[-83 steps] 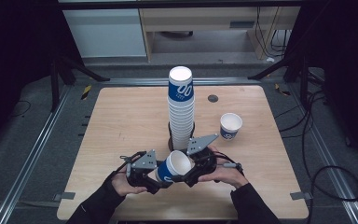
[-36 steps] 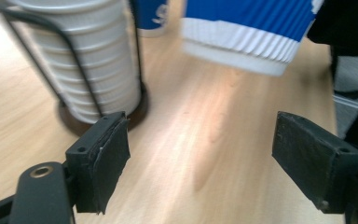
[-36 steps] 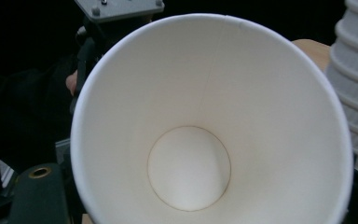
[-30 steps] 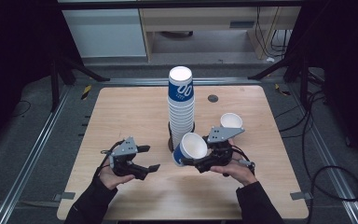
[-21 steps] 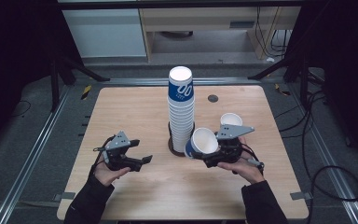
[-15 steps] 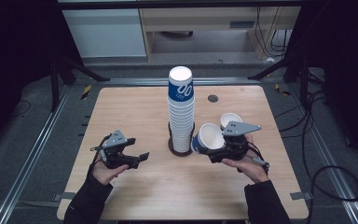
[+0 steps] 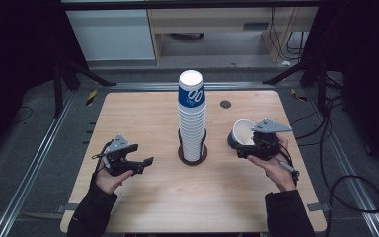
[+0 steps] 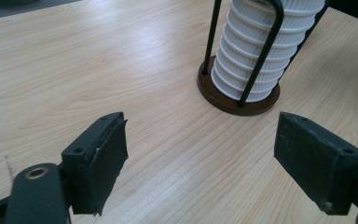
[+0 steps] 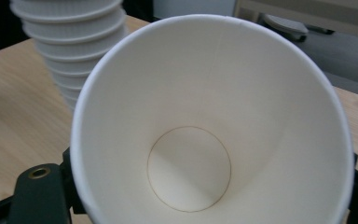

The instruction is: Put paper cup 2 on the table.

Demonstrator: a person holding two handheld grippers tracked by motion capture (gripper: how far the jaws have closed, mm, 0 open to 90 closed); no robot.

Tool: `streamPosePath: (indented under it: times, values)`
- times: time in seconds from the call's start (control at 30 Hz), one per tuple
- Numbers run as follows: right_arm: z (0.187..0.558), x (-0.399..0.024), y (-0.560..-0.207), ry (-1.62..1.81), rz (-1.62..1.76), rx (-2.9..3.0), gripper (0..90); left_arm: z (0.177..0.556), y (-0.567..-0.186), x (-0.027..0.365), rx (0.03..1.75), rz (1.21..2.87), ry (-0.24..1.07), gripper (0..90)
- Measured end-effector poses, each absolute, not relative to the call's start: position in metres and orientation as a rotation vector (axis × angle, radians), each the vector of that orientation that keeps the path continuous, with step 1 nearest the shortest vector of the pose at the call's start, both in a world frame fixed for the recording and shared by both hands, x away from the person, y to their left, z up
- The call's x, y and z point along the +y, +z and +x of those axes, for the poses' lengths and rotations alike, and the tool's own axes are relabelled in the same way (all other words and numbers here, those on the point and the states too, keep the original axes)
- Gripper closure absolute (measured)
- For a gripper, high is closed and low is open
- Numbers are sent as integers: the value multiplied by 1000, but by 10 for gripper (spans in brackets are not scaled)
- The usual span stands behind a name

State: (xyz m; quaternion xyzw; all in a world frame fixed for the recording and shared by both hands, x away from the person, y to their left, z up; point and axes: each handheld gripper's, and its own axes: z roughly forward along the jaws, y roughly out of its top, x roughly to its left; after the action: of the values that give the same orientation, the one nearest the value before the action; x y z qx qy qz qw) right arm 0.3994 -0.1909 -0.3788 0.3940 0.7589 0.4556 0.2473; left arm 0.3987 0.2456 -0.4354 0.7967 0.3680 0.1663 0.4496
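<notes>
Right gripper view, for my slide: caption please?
Right gripper shut on an empty paper cup, cup stack behind.

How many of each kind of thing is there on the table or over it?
Grippers: 2, the left gripper with fingers open and the right gripper
Tall cup stack: 1
Stand under the stack: 1
Single cup, held in the right gripper: 1
Small dark round spot on the table: 1
Total: 6
</notes>
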Motion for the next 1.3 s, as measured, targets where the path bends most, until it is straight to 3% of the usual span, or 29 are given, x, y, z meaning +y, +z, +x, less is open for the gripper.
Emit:
streamPosePath:
  times: [0.73,1.3]
  values:
    - [412,-248,-392,972,1302,1976,192,403,-437,254,952,1961,418,168]
    - [431,-260,-427,847,1373,2021,193,402,-438,253,944,1970,424,171]
